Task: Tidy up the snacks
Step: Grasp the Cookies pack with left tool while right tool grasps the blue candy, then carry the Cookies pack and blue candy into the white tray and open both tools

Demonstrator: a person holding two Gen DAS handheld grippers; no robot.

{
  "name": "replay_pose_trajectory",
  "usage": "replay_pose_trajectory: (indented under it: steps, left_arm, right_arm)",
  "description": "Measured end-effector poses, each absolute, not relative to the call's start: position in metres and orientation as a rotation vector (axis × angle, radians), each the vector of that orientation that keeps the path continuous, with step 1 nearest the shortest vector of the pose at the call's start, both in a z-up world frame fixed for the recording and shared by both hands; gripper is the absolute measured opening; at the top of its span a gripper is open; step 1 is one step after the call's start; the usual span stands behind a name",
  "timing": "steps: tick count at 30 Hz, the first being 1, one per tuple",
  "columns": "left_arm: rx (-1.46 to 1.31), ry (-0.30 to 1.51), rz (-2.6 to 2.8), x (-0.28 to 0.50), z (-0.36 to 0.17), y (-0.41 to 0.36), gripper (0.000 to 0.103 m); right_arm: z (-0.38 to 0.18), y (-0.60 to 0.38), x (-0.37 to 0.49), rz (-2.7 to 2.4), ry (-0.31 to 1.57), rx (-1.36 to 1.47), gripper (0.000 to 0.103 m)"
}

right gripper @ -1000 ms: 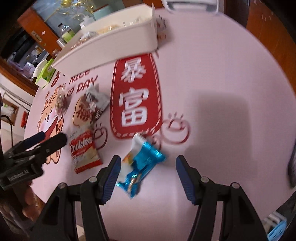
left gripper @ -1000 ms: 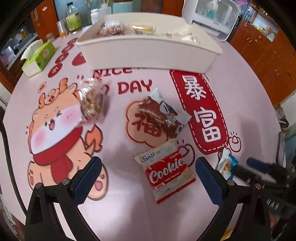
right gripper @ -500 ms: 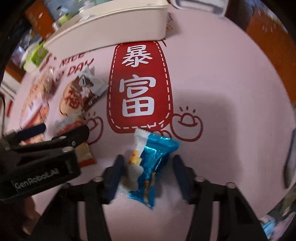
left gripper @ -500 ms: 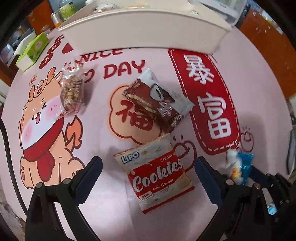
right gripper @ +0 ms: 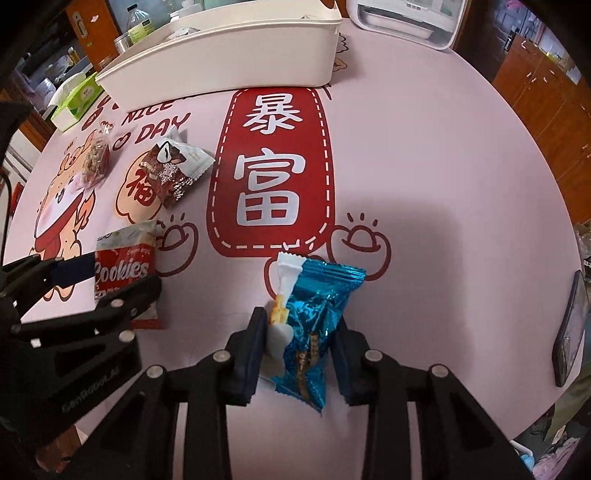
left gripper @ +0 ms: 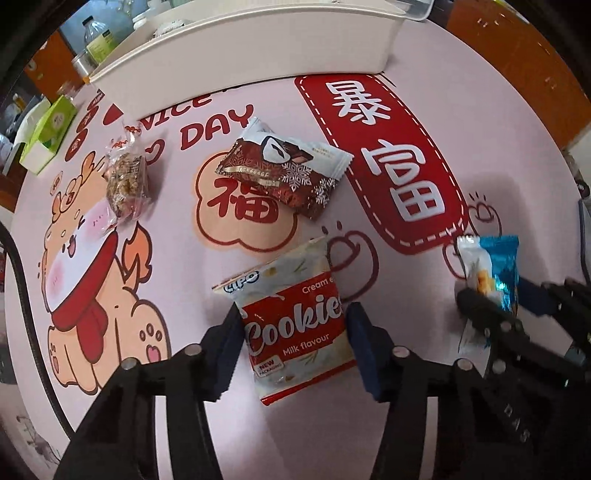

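Pink tablecloth (left gripper: 424, 92) with red cartoon prints lies under both grippers. The left gripper (left gripper: 293, 347) points steeply down; its jaws have just been closing and now stand against the two sides of the cookie packet (left gripper: 295, 325), a flat, glossy red-and-white pouch. Its long axis runs away from the gripper, leaning slightly left at the far end. Whether the pads truly press it I cannot tell for sure, though they appear to touch its edges.

The right gripper (right gripper: 299, 350) has also just been closing, and its blue pads pinch a crinkled blue foil wrapper (right gripper: 314, 317) with a white sealed end; the wrapper bulges between them, its long axis running straight ahead of the gripper.

Ahead of the left gripper lies a brown packet (left gripper: 284, 170) with snowflakes, slanted, and further left a clear bag of nutty bar (left gripper: 125, 177), long axis pointing away. Beyond them stands the cream plastic bin (left gripper: 258, 48), smooth-walled and oblong, its long side facing the grippers.

Only the right wrist view shows a dark phone (right gripper: 570, 328) lying far right of its gripper and a white appliance (right gripper: 406, 18) beyond the bin. The green tissue box (left gripper: 48, 136) shows in both views, far left.
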State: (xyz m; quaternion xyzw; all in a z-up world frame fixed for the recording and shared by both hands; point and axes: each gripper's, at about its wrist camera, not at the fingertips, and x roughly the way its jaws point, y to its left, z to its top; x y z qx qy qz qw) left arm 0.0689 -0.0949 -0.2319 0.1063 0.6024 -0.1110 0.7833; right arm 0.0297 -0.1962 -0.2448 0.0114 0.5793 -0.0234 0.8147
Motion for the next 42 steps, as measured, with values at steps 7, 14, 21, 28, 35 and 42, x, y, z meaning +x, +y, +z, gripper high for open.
replay_pose_trajectory:
  steps: [7,14,21,28,35,42]
  left_arm:
    - [0.219,1.307,-0.246,0.055,-0.224,-0.082,0.048]
    - [0.180,1.264,-0.233,0.058,-0.203,-0.066,0.048]
    - [0.126,1.211,-0.240,0.069,-0.171,-0.054,0.048]
    - [0.058,1.135,-0.241,0.095,-0.126,-0.037,0.048]
    - [0.073,0.990,-0.234,0.134,-0.057,-0.022,0.048]
    - [0.119,0.805,-0.233,0.181,0.016,-0.021,0.048]
  right_arm:
    - [-0.243,-0.188,0.028,-0.026,1.245,0.015,0.033]
    - [-0.227,-0.178,0.033,0.007,1.208,0.019,0.032]
    - [-0.203,-0.174,0.045,0.025,1.156,0.040,0.032]
    - [-0.167,-0.170,0.066,0.043,1.070,0.051,0.032]
    - [-0.101,-0.160,0.101,0.065,0.912,0.038,0.032]
    - [-0.018,-0.152,0.146,0.047,0.686,0.034,0.032]
